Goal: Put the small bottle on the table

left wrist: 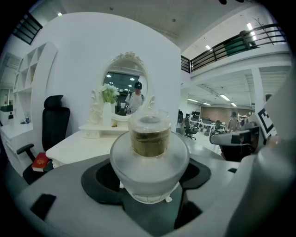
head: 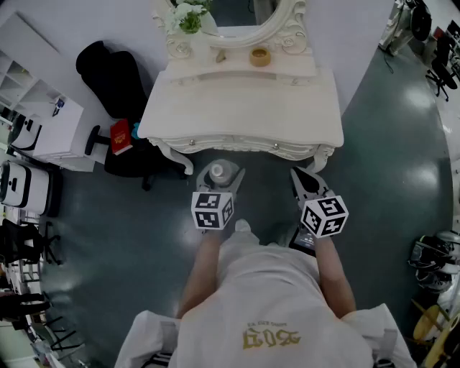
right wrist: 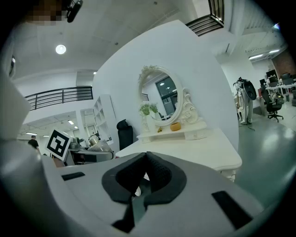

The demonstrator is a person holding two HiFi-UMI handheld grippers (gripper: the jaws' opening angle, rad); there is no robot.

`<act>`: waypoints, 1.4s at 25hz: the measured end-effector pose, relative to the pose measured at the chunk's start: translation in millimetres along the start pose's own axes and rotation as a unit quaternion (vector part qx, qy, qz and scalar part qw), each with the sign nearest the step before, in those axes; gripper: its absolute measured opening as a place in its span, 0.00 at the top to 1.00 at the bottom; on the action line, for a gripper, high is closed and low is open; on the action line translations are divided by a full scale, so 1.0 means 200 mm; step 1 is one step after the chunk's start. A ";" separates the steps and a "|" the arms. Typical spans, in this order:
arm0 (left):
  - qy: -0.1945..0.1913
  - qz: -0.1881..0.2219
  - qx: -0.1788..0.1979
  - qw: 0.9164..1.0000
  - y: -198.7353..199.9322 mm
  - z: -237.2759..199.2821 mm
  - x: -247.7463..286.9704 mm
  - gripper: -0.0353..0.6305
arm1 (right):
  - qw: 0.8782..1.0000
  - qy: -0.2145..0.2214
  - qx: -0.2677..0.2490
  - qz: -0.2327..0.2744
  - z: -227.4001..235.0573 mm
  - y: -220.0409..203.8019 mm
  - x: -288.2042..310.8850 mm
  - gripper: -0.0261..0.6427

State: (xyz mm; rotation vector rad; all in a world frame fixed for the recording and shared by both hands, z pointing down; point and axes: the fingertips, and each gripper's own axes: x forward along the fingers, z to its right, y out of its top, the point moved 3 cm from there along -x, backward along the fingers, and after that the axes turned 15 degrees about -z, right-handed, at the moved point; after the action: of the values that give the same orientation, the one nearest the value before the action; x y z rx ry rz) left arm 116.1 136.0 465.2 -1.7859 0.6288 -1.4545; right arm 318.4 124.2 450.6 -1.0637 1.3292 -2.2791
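A small frosted bottle (left wrist: 149,157) with a clear cap over a gold neck stands upright between the wide-set jaws of my left gripper (left wrist: 148,178), which is shut on it. In the head view the bottle (head: 218,172) and left gripper (head: 218,180) hang over the floor just in front of the white dressing table (head: 237,108), below its front edge. My right gripper (head: 305,180) is level with the left, also short of the table. Its pads (right wrist: 157,172) meet with nothing between them. In the right gripper view the bottle (right wrist: 94,141) shows at the left.
On the table's back shelf stand an oval mirror (head: 244,18), a vase of flowers (head: 188,20) and a yellow round object (head: 260,56). A black office chair (head: 111,75) with a red book (head: 120,136) is at the table's left, with white shelves (head: 43,122) beyond.
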 end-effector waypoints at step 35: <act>0.011 -0.026 -0.021 0.999 0.15 -0.95 0.32 0.42 | 1.000 0.015 0.019 -0.017 -0.15 0.31 0.89 0.94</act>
State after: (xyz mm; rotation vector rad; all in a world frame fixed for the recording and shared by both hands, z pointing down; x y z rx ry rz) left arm -51.3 25.2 496.4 -1.8320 0.6328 -1.5085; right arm 169.0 7.7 469.1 -1.0519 1.2837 -2.3449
